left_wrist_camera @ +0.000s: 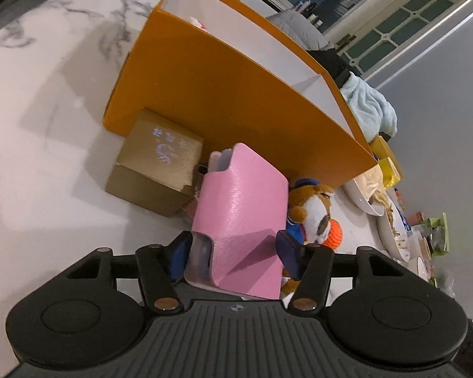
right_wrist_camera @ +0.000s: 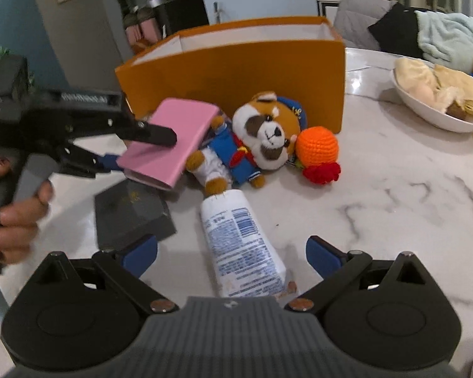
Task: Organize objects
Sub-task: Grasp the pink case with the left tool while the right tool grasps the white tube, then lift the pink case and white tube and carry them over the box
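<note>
My left gripper (left_wrist_camera: 233,249) is shut on a pink case (left_wrist_camera: 239,214) and holds it above the marble table, in front of the open orange box (left_wrist_camera: 224,94). In the right wrist view the pink case (right_wrist_camera: 170,141) hangs in the left gripper (right_wrist_camera: 135,148) over a dark box (right_wrist_camera: 129,211). My right gripper (right_wrist_camera: 231,255) is open, its fingers either side of a white tube (right_wrist_camera: 239,239) lying on the table. A plush raccoon toy (right_wrist_camera: 255,138) and an orange crochet ball (right_wrist_camera: 317,146) lie against the orange box (right_wrist_camera: 236,72).
A tan cardboard box (left_wrist_camera: 157,163) stands by the orange box's near wall. White bowls (right_wrist_camera: 438,94) with beige items sit at the right. A light blue blanket (right_wrist_camera: 447,37) lies behind. Small jars and yellow boxes (left_wrist_camera: 388,157) are along the far edge.
</note>
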